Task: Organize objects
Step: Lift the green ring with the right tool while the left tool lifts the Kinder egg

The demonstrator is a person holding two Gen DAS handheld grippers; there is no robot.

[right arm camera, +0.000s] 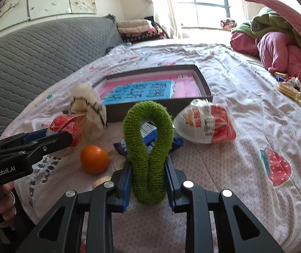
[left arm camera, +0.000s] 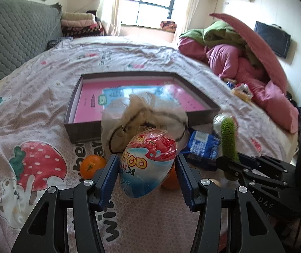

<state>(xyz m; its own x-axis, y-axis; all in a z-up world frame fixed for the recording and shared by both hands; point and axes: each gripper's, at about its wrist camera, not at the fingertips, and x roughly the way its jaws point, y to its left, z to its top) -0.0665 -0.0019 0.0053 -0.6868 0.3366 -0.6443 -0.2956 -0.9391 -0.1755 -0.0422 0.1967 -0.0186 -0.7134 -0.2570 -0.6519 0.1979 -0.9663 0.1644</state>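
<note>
From the left wrist, the left gripper (left arm camera: pixel 147 169) is clamped on an egg-shaped snack pack (left arm camera: pixel 148 164), its blue pads pressing both flanks so the crinkly wrapper is held off the bedsheet (left arm camera: pixel 45 97), seemingly ready to be carried to the open box (left arm camera: pixel 87 130) that lies just beyond. A plush toy in a bag (left arm camera: pixel 144 118) stands between the pack and the box front, an orange (left arm camera: pixel 92 166) sits left of the fingers, and a blue packet (left arm camera: pixel 203 149) lies to the right. The right gripper (left arm camera: pixel 230 166) enters from the right, bearing a green ring (left arm camera: pixel 228 141). From the right wrist, the right gripper (right arm camera: pixel 148 179) is closed on the green ring (right arm camera: pixel 148 143), squeezing its lower part flat so the loop stands upright and clear of the clutter. Ahead lie the orange (right arm camera: pixel 94 159), a second egg pack (right arm camera: pixel 205 124) on the sheet and the box (right arm camera: pixel 204 84), whose pink floor looks free to receive both loads. The left gripper (right arm camera: pixel 66 136) holds its pack (right arm camera: pixel 68 126) at left.
</note>
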